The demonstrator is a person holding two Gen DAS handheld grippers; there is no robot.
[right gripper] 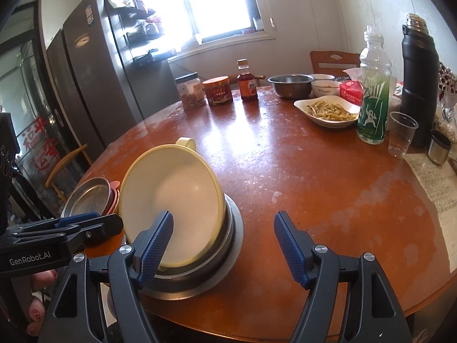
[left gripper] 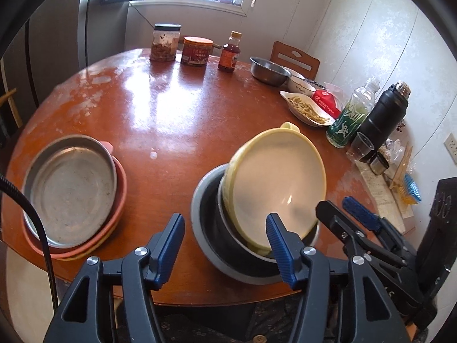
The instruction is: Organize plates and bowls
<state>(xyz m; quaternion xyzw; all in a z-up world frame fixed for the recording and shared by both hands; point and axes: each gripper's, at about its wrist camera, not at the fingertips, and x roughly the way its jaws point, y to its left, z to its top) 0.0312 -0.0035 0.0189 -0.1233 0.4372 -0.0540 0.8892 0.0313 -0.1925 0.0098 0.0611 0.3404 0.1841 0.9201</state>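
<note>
Leaning at a steep tilt, the yellow bowl [left gripper: 274, 177] sits inside a stack of metal bowls [left gripper: 208, 228] near the front edge of the round table [left gripper: 171, 120]; how many bowls are stacked under it is hard to tell, since it covers most of them. Left gripper [left gripper: 225, 245] is released, nothing pinched; its right finger overlaps the yellow rim in view, contact unclear. Right gripper [right gripper: 224, 243] is also released, its left finger in front of the same bowl, no clamp visible. Off to the left, a metal plate [left gripper: 68, 191] rests on pink plates [left gripper: 120, 188], mostly hidden beneath it, count unclear. Far side: a steel bowl [right gripper: 290, 85], partly hiding a white bowl [right gripper: 324, 88].
</note>
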